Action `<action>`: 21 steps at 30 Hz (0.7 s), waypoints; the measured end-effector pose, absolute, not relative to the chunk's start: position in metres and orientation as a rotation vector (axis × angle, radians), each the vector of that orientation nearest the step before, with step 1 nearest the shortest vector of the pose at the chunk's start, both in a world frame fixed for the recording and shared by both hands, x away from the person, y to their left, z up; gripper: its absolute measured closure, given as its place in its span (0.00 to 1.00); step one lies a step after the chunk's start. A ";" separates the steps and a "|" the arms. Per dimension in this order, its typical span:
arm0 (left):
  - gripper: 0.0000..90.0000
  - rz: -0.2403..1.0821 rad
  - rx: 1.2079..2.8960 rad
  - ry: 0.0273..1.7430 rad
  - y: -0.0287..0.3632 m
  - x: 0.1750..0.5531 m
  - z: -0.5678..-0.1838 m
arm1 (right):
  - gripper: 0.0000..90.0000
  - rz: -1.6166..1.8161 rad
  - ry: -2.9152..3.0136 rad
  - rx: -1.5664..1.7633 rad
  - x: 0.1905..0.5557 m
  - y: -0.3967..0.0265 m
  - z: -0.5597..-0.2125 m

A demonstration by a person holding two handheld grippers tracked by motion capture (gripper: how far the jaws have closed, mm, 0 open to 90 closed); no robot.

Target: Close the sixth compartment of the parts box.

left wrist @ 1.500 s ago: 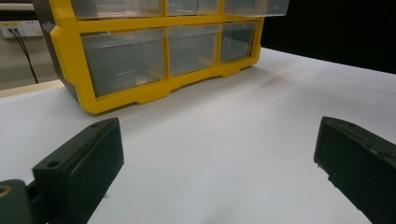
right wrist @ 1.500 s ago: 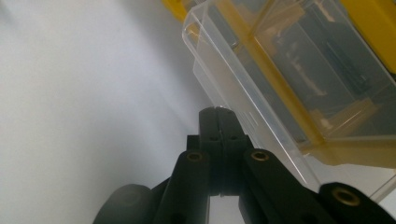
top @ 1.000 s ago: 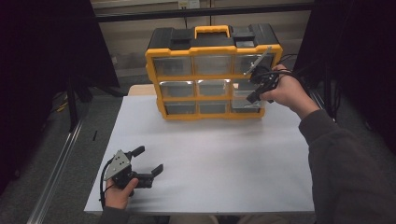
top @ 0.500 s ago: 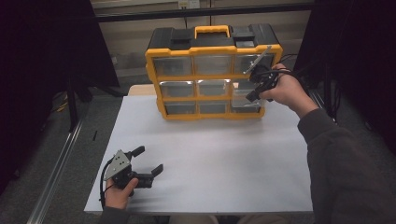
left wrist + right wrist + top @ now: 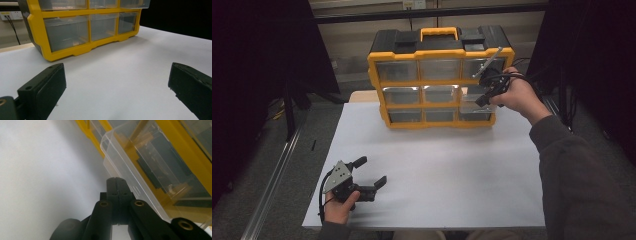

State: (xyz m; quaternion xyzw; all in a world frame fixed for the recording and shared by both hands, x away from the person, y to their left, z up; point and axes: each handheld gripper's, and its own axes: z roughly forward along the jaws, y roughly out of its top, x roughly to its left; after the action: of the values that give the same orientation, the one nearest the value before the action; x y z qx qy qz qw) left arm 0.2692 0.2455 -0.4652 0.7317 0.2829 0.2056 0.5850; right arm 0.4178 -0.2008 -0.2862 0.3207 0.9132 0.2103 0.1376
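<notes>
A yellow and black organizer (image 5: 439,50) with clear drawers stands at the back of the white table. My right gripper (image 5: 480,102) is at its right column, in front of the middle row. In the right gripper view the jaws of my right gripper (image 5: 116,180) are pressed together with nothing visible between them. Their tips lie against the front edge of a clear drawer (image 5: 130,162) that sticks out of the yellow frame. My left gripper (image 5: 373,171) rests near the table's front left corner. It is open and holds nothing, and the left gripper (image 5: 115,82) faces the organizer (image 5: 37,32).
The white table top (image 5: 452,165) spreads between the organizer and the front edge. Dark curtains hang on both sides. A metal rail (image 5: 272,190) runs along the floor at the left. A wall socket (image 5: 11,15) is behind the organizer.
</notes>
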 end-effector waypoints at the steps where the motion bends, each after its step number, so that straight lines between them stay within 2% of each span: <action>1: 0.02 0.491 1.734 0.647 0.247 0.270 -0.465 | 1.00 0.605 2.644 0.930 0.418 -0.201 -0.286; 3: 0.02 0.463 1.673 0.679 0.243 0.268 -0.466 | 1.00 0.605 2.639 0.933 0.418 -0.201 -0.287; 7: 0.02 0.492 1.736 0.645 0.247 0.270 -0.465 | 1.00 0.606 2.631 0.934 0.419 -0.201 -0.287; 9: 0.02 0.461 1.666 0.683 0.242 0.268 -0.466 | 1.00 0.605 2.632 0.929 0.419 -0.201 -0.287; 21: 0.02 0.461 1.670 0.680 0.243 0.268 -0.466 | 1.00 0.611 2.607 0.945 0.421 -0.205 -0.286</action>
State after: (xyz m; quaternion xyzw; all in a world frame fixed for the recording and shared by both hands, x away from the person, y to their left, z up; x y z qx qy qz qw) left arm 0.2685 0.2427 -0.4659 0.7194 0.2930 0.1987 0.5975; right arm 0.4215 -0.2046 -0.2857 0.3291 0.9076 0.2129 0.1503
